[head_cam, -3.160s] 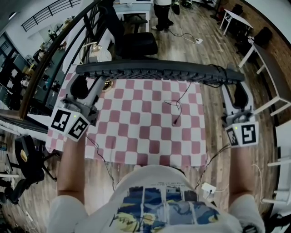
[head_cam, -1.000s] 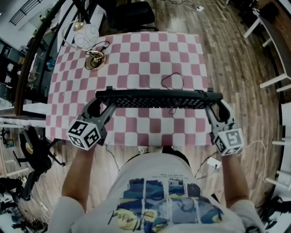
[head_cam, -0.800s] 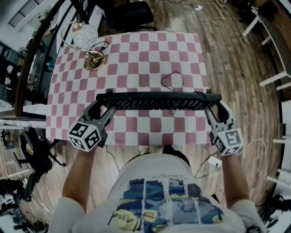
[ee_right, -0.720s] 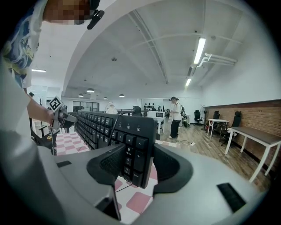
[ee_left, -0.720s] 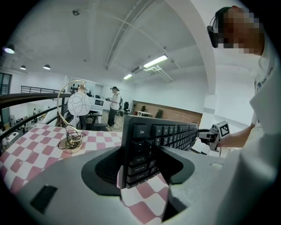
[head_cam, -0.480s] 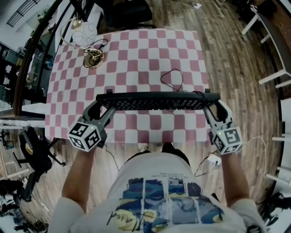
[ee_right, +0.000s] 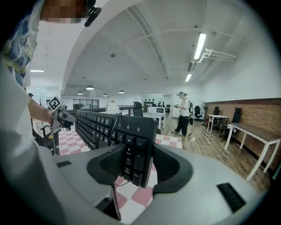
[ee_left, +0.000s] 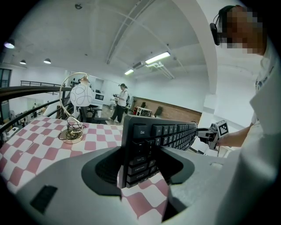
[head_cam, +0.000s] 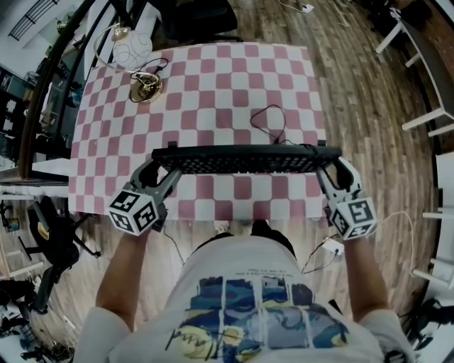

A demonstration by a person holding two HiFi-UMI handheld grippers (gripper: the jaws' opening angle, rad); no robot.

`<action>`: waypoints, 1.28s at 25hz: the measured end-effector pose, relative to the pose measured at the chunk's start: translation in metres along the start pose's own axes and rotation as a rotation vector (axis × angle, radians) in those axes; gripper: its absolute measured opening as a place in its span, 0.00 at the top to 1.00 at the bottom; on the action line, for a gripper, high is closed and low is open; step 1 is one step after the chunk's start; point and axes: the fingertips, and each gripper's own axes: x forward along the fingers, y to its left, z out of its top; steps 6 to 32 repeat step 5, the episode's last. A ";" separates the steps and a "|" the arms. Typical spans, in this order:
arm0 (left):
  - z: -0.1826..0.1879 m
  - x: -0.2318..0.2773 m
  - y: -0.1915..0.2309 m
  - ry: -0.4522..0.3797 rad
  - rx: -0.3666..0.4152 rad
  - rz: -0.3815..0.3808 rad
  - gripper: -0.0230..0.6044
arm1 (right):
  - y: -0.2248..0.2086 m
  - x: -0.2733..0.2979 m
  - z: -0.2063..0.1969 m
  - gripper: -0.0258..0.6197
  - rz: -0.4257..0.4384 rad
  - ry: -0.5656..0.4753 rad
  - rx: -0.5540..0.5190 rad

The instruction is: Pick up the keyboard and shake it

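Observation:
A long black keyboard (head_cam: 245, 159) hangs in the air above the near edge of the table, held level between both grippers. My left gripper (head_cam: 162, 169) is shut on its left end; in the left gripper view the Esc-key end (ee_left: 141, 151) sits clamped between the jaws. My right gripper (head_cam: 328, 167) is shut on the right end, and the number-pad end (ee_right: 136, 151) fills the jaws in the right gripper view. The keyboard's black cable (head_cam: 272, 125) trails down onto the cloth.
A pink-and-white checked cloth covers the table (head_cam: 213, 78). A gold-based lamp with a white globe (head_cam: 135, 57) stands at the far left corner. A black chair (head_cam: 202, 18) is beyond the table. White tables (head_cam: 418, 42) stand on the wooden floor at right.
Three seconds ago the keyboard was held far out beyond the table; it has come back toward me. Over the last second it has shifted only slightly nearer, both grips unchanged.

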 end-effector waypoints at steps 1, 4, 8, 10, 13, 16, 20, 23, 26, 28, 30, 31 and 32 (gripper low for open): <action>-0.002 0.000 0.000 0.002 -0.002 -0.002 0.59 | 0.000 0.000 -0.002 0.67 0.000 0.004 0.001; -0.008 0.003 0.001 0.012 -0.006 -0.006 0.59 | 0.000 0.001 -0.007 0.67 0.001 0.013 0.004; -0.010 0.004 0.001 0.017 -0.008 -0.006 0.59 | 0.000 0.001 -0.009 0.67 0.001 0.016 0.004; -0.010 0.004 0.001 0.017 -0.008 -0.006 0.59 | 0.000 0.001 -0.009 0.67 0.001 0.016 0.004; -0.010 0.004 0.001 0.017 -0.008 -0.006 0.59 | 0.000 0.001 -0.009 0.67 0.001 0.016 0.004; -0.010 0.004 0.001 0.017 -0.008 -0.006 0.59 | 0.000 0.001 -0.009 0.67 0.001 0.016 0.004; -0.010 0.004 0.001 0.017 -0.008 -0.006 0.59 | 0.000 0.001 -0.009 0.67 0.001 0.016 0.004; -0.010 0.004 0.001 0.017 -0.008 -0.006 0.59 | 0.000 0.001 -0.009 0.67 0.001 0.016 0.004; -0.010 0.004 0.001 0.017 -0.008 -0.006 0.59 | 0.000 0.001 -0.009 0.67 0.001 0.016 0.004; -0.010 0.004 0.001 0.017 -0.008 -0.006 0.59 | 0.000 0.001 -0.009 0.67 0.001 0.016 0.004; -0.010 0.004 0.001 0.017 -0.008 -0.006 0.59 | 0.000 0.001 -0.009 0.67 0.001 0.016 0.004; -0.010 0.004 0.001 0.017 -0.008 -0.006 0.59 | 0.000 0.001 -0.009 0.67 0.001 0.016 0.004; -0.010 0.004 0.001 0.017 -0.008 -0.006 0.59 | 0.000 0.001 -0.009 0.67 0.001 0.016 0.004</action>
